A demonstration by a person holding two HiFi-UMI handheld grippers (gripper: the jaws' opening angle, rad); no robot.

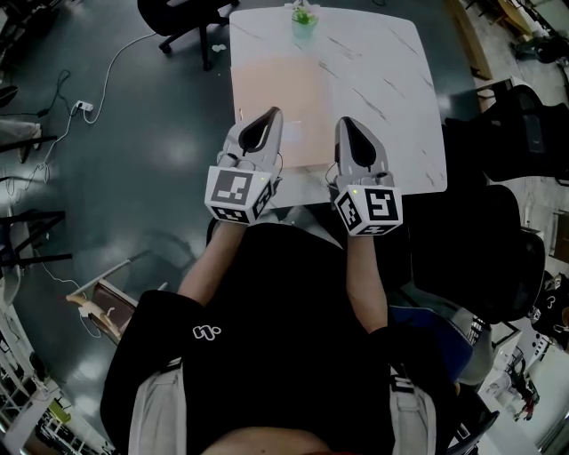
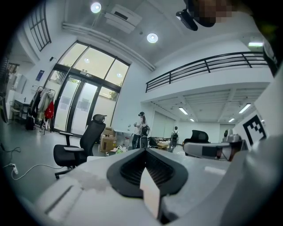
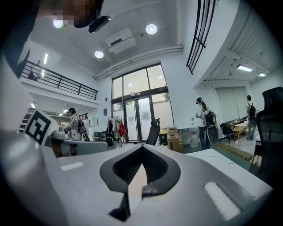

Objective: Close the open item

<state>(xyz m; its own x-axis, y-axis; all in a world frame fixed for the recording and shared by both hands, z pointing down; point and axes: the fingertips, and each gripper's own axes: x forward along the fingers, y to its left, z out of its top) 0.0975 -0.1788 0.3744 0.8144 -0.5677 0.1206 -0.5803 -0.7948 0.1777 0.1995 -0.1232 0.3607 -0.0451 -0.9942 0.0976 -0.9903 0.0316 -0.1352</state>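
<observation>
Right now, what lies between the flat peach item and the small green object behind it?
Only bare marble tabletop, shown in the head view.

I count two grippers, the left gripper (image 1: 273, 113) and the right gripper (image 1: 345, 122). One table (image 1: 391, 80), one pink pad (image 1: 276, 89), one green pot (image 1: 305, 19), one power strip (image 1: 83, 107).

On the worktop's (image 1: 391, 98) left half lies a flat item (image 1: 276, 93) — behind it, at the far edge, a small object (image 1: 304, 18).
</observation>
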